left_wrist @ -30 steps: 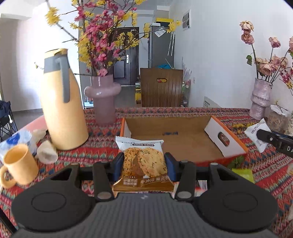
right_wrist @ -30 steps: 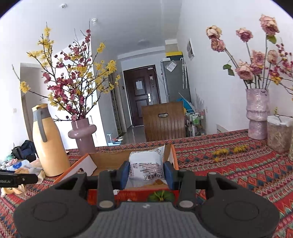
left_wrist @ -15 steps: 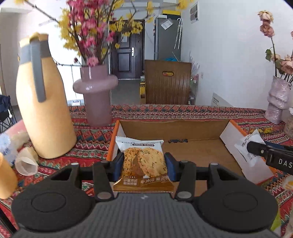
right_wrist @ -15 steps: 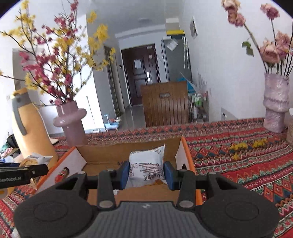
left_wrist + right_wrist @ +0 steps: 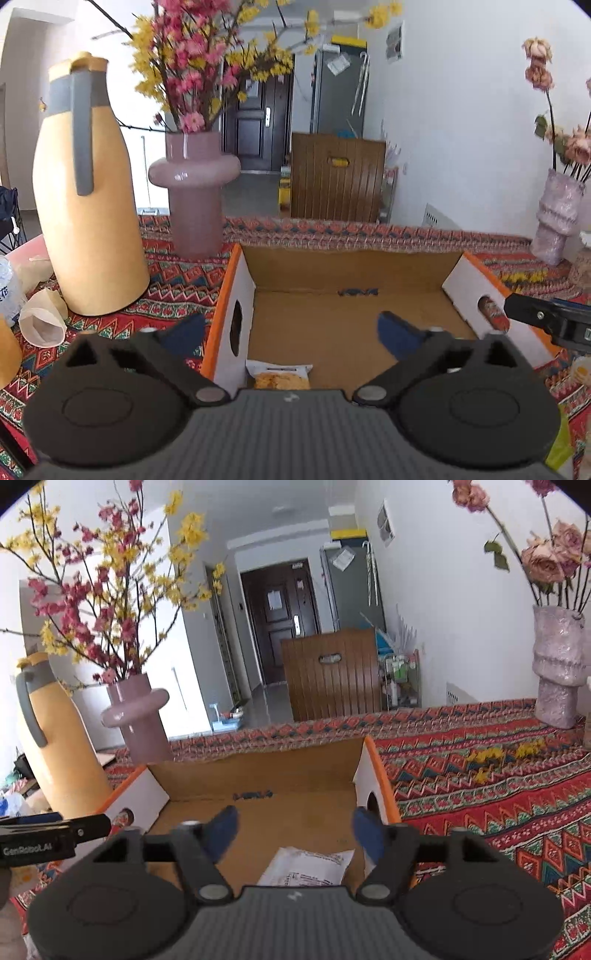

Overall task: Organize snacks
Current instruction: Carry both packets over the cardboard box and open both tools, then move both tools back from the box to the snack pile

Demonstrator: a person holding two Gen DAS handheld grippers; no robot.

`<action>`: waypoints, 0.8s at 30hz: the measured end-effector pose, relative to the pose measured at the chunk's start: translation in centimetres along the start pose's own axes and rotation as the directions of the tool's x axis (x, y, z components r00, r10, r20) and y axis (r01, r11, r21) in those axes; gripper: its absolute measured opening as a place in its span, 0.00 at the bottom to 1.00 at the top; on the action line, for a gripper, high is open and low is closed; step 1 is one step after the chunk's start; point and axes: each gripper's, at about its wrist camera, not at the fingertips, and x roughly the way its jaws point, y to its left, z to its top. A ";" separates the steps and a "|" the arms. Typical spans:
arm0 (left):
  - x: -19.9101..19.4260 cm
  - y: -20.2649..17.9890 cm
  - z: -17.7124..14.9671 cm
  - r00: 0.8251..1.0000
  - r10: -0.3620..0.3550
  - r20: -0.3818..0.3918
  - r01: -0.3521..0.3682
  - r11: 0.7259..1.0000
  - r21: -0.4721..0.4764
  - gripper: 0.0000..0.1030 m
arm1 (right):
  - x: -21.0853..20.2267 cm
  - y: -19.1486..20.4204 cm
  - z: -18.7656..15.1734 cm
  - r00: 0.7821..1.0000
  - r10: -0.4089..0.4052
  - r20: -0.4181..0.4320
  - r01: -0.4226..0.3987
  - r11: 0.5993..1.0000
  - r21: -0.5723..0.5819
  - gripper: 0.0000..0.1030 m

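Both snack packets have left my tongs since the earlier frames. Left tongs [image 5: 291, 328] have just been opening and stand spread, nothing between them; the biscuit packet [image 5: 279, 376] lies in the cardboard box [image 5: 354, 273], near corner. Right tongs [image 5: 295, 830] likewise spread; the white packet [image 5: 306, 866] rests on the box floor. Judgement: two snacks placed; earlier, each was pinched above the box.

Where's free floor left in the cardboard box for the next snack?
Free: the middle and back of the cardboard box, up to its far wall. Taken: the near left corner by the cracker packet, and the near right by the white packet. Outside, the left side is crowded by the yellow jug and pink vase.
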 end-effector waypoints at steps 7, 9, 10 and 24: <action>-1.3 -0.6 0.4 0.999 -0.003 0.042 0.004 1.000 -0.014 1.00 | -1.1 0.1 0.2 0.998 -0.021 0.062 0.020 1.000 0.009 1.00; -1.9 -0.8 0.7 0.999 -0.001 0.054 0.001 1.000 -0.015 1.00 | -1.3 0.2 0.4 0.997 -0.024 0.072 0.023 1.000 0.004 1.00; -2.3 -0.9 0.8 0.998 0.001 0.064 0.000 1.000 -0.015 1.00 | -1.4 0.3 0.5 0.997 -0.026 0.077 0.026 1.000 0.000 1.00; -8.6 0.4 -0.1 0.996 -0.019 0.085 0.021 1.000 -0.018 1.00 | -7.0 2.4 -0.2 0.992 -0.043 0.120 0.050 0.997 -0.054 1.00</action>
